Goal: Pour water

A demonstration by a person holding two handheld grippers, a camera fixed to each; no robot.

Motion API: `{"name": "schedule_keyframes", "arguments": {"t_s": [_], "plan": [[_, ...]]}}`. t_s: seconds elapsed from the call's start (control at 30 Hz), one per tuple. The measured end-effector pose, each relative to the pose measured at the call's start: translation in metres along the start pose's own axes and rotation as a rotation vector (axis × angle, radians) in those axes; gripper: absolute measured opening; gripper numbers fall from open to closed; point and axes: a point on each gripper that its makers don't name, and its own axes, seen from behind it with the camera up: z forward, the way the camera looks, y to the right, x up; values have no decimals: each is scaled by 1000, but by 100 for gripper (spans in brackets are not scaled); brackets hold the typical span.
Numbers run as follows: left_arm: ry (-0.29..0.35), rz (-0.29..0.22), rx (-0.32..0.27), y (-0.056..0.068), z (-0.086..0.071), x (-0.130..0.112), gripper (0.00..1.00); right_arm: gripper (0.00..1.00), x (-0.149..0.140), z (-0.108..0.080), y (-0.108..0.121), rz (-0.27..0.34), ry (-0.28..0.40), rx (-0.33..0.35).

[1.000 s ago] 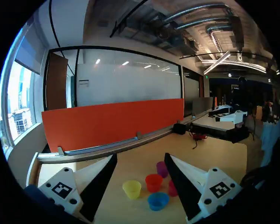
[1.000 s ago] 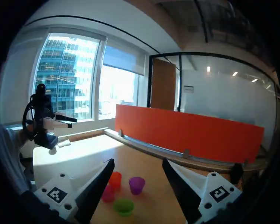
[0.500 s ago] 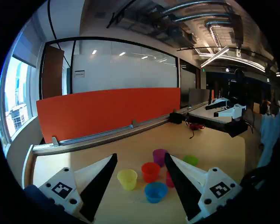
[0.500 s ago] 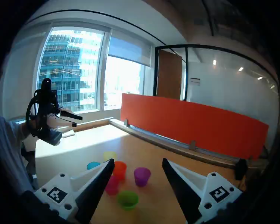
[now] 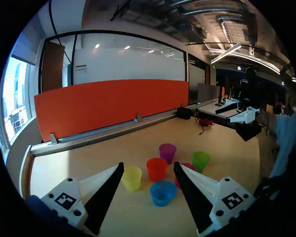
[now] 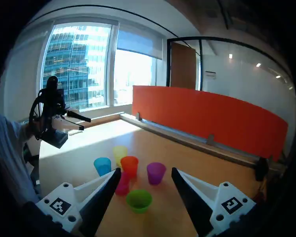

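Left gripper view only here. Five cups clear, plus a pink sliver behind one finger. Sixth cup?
Observer: Yes. The right gripper view shows a pink cup standing upright, right next to the orange cup.
Operator: Right gripper state? It's far off and side-on for me.
Observer: The right gripper is open and empty; the green cup is the cup closest to it.
Operator: My clearance?
Observer: The left gripper hangs above the table, off to the side of the cups, touching nothing.
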Motion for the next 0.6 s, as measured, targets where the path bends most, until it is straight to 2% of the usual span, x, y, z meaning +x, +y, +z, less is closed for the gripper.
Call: {"name": "schedule_keyframes", "arguments": {"t_s": [0.4,0.6], "plan": [[-81,31,-28,12,15,-46,94,99,-45,15,-5,-5,-67,26],[-115,18,-40,18,20,-70,94,99,-68,22,-11,-19,-104,48]]}}
